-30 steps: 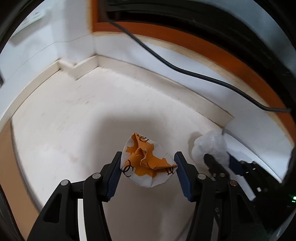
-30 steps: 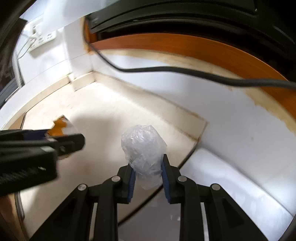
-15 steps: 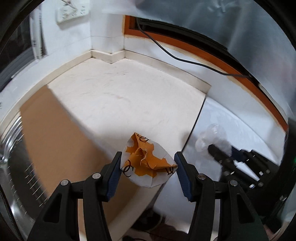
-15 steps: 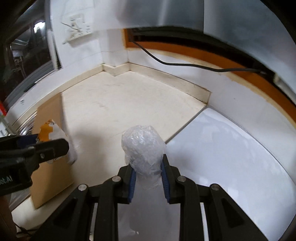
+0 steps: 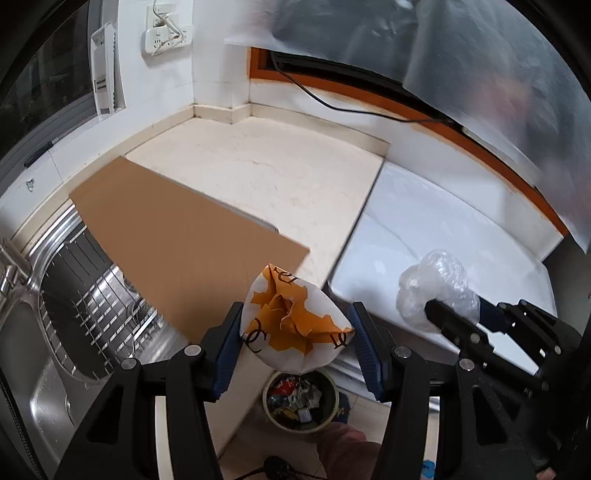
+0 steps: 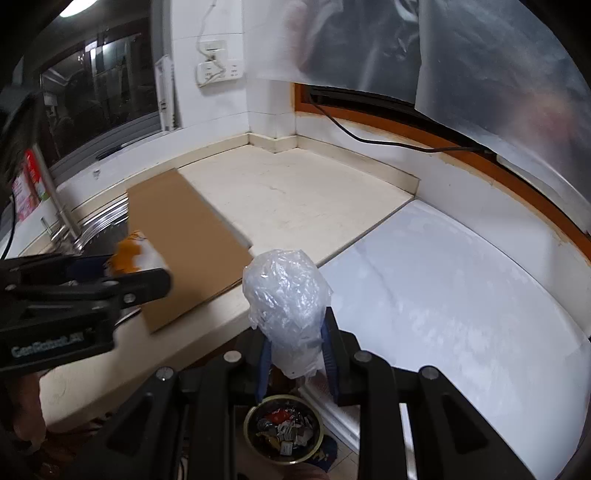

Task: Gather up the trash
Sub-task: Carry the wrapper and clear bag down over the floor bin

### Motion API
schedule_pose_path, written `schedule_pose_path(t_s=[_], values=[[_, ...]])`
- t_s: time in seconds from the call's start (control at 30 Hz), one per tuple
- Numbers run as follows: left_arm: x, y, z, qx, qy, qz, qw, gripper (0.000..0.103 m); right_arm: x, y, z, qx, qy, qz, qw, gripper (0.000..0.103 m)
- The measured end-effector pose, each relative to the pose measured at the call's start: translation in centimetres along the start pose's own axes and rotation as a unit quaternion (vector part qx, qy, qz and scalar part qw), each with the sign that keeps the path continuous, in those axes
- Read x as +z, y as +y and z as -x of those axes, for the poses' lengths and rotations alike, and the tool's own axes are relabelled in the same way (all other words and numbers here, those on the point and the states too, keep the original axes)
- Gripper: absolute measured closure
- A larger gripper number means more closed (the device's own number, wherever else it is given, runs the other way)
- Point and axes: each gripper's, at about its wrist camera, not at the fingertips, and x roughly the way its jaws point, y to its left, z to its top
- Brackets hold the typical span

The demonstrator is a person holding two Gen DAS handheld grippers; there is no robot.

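Note:
My left gripper (image 5: 295, 332) is shut on a crumpled orange-and-white paper wrapper (image 5: 291, 321), held past the counter's front edge. Below it on the floor stands a round trash bin (image 5: 300, 402) with several scraps inside. My right gripper (image 6: 295, 347) is shut on a scrunched clear plastic bag (image 6: 286, 299), also above the bin (image 6: 283, 430). In the left wrist view the right gripper (image 5: 454, 317) and its plastic bag (image 5: 436, 288) show at the right. In the right wrist view the left gripper (image 6: 122, 269) and the wrapper (image 6: 135, 256) show at the left.
A brown cardboard sheet (image 5: 184, 236) lies on the cream counter (image 5: 277, 166) beside a steel sink with a rack (image 5: 85, 295). A white appliance top (image 6: 443, 280) fills the right. A black cable (image 6: 388, 142) runs along the back wall, and a wall socket (image 5: 166, 33) hangs above.
Both grippers have pulled back from the counter's far corner toward its front edge, each keeping its load. The cardboard, sink and floor bin have come into view.

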Motion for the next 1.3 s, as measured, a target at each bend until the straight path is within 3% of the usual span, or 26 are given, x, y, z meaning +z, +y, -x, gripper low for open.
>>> schedule_pose_path(t_s=[0.33, 0.53, 0.87, 1.03, 1.3], values=[[-4.0, -1.3, 0.0, -0.008, 0.019, -0.01, 0.9997, 0.048, -4.4, 2.5, 1.3, 0.019, 0.043, 0.002, 0.999, 0.078], [-6.0, -2.6, -2.4, -0.007, 0.033, 0.009, 0.9994, 0.048, -7.2, 1.6, -0.9, 0.04, 0.077, 0.002, 0.996, 0.078], [-14.1, -4.1, -12.3, -0.029, 0.072, 0.019, 0.9968, 0.048, -16.9, -1.2, -10.0, 0.055, 0.15, -0.013, 0.987, 0.078], [-18.0, -3.7, -18.5, -0.021, 0.105, 0.012, 0.9942, 0.048, -22.5, -2.2, -15.5, 0.06, 0.183, -0.033, 0.981, 0.078], [-22.6, -2.0, -27.4, -0.019, 0.151, 0.003, 0.9883, 0.048, -28.0, -2.4, -23.5, 0.067, 0.215, -0.061, 0.972, 0.077]])
